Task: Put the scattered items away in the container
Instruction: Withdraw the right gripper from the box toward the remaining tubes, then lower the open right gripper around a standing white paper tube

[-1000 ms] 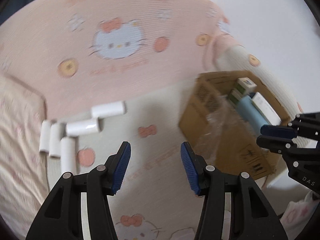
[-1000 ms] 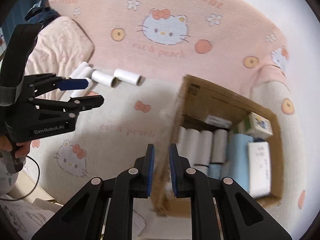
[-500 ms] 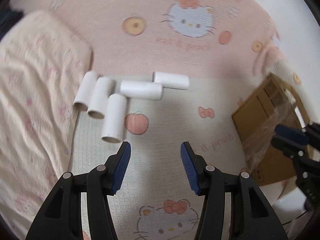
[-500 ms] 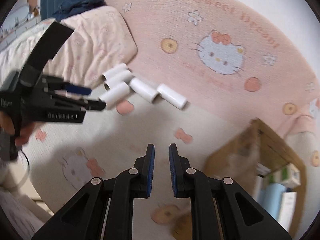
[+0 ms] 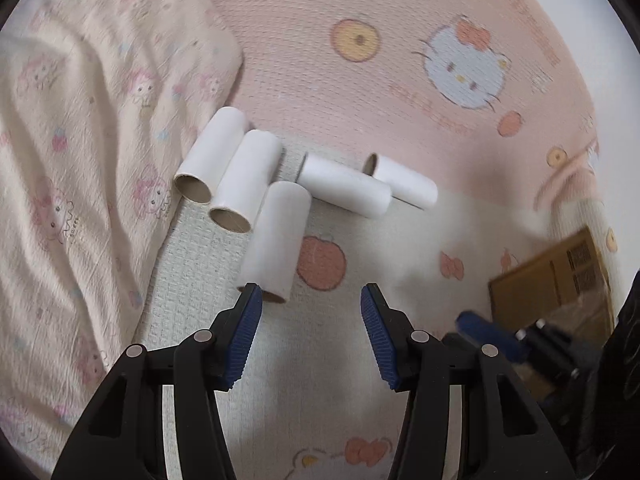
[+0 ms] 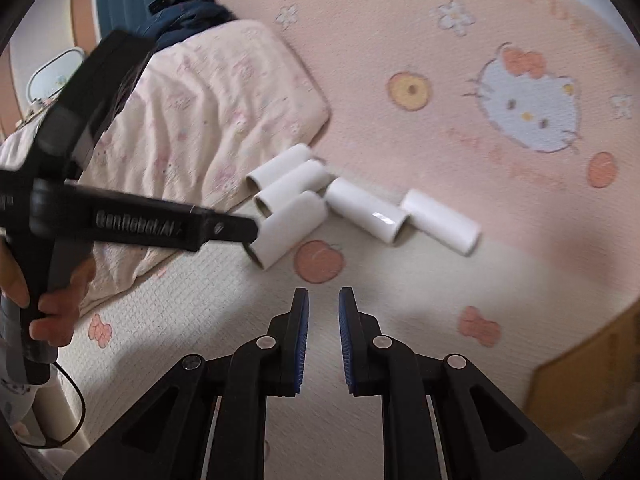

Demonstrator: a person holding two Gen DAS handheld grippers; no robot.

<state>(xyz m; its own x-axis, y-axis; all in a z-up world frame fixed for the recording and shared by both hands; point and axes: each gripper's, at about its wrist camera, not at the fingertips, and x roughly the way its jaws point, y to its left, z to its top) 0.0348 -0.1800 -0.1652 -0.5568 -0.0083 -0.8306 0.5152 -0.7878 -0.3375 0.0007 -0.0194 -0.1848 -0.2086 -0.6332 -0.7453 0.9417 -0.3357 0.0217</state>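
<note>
Left tongs (image 5: 311, 300) spread wide, empty, aimed at nearest of five white cardboard tubes (image 5: 274, 242) scattered on pink cartoon-print bed mat (image 5: 400, 80), probably to straddle it. Right tongs (image 6: 323, 300) pressed together, empty. Brown cardboard box (image 5: 560, 276) well apart, rightward.

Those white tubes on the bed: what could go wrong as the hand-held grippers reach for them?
The nearest tube lies against its neighbour; the open left hand-held gripper might nudge that one and send it rolling. The right hand-held gripper is shut, so it would have to open before taking a tube. The cardboard box sits off at the edge, so a tube could drop on the way.
</note>
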